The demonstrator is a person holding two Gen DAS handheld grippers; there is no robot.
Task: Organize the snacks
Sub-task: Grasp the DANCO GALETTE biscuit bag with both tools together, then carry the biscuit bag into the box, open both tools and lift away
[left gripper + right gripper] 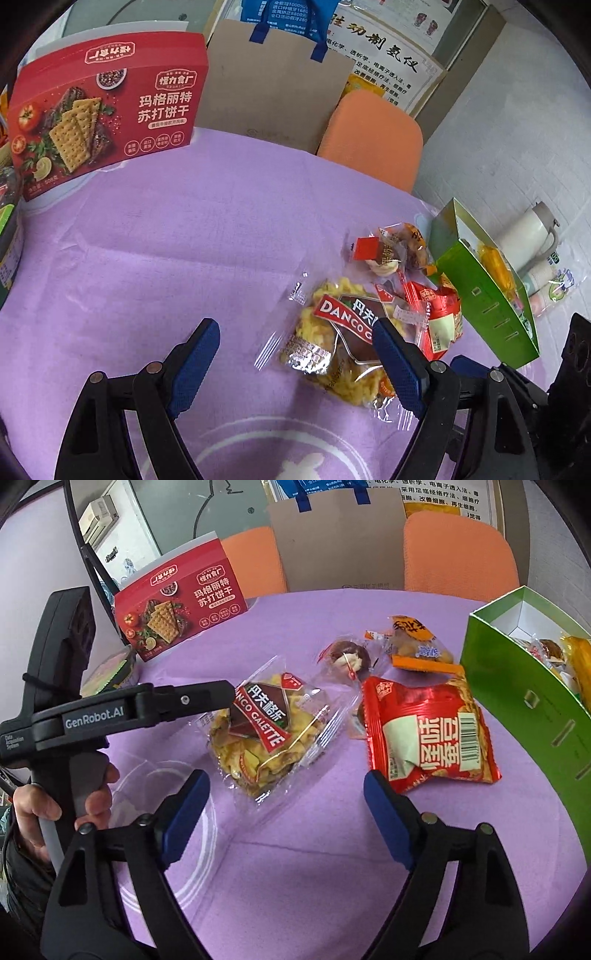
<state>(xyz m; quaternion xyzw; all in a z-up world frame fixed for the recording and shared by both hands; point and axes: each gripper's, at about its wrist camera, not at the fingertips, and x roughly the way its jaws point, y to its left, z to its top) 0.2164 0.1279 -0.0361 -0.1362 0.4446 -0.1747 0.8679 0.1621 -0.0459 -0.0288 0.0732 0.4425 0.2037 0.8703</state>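
Snacks: clear packet of yellow crisps (264,723), red packet (428,727) and small wrapped sweets (351,659) lie loose on the purple table (295,849).
Green box (524,698): right of packets, open, some snacks inside.
Left gripper (295,354): jaws open, nothing gripped, over crisps.
Right gripper (282,805): jaws open, empty.
Red cracker box (107,114): upright, far side.

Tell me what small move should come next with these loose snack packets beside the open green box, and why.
Probably ease the right gripper forward and down over the clear Danco Galette cookie packet, then close. Its jaws stand open and empty just short of that packet, which lies loose on the purple tablecloth; the open green cardboard box beside it already holds snacks.
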